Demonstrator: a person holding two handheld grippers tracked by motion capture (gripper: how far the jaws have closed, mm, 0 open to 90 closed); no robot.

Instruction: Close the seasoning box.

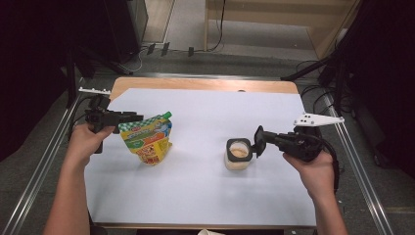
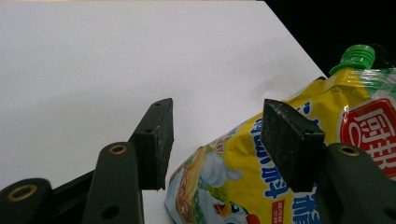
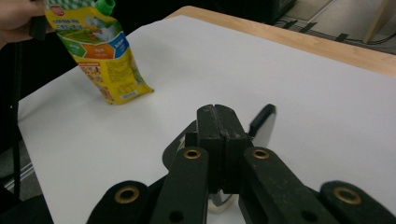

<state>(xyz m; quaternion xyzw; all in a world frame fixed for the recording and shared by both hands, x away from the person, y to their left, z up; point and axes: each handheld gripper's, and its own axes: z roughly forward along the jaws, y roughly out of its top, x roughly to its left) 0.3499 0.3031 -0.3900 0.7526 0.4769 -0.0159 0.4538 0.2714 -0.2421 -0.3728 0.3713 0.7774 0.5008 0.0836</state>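
Observation:
A yellow stand-up pouch [image 1: 147, 142] with a green screw cap [image 2: 357, 56] stands at the left of the white sheet. My left gripper [image 1: 134, 117] is at its top left corner, jaws open. In the left gripper view the pouch [image 2: 233, 186] reaches into the gap of the left gripper [image 2: 215, 121], and neither pad presses on it. A small jar [image 1: 237, 164] with a black lid [image 1: 238, 143] and beige contents sits right of centre. My right gripper [image 1: 257, 142] is at the lid's right edge. In the right gripper view its pads [image 3: 218, 114] are pressed together over the black lid [image 3: 264, 123].
The white sheet [image 1: 205, 196] covers most of the wooden table [image 1: 195, 84], with metal rails along both sides. In the right gripper view the pouch [image 3: 102, 60] stands far off by the person's other hand [image 3: 18, 14]. Open sheet lies between the pouch and the jar.

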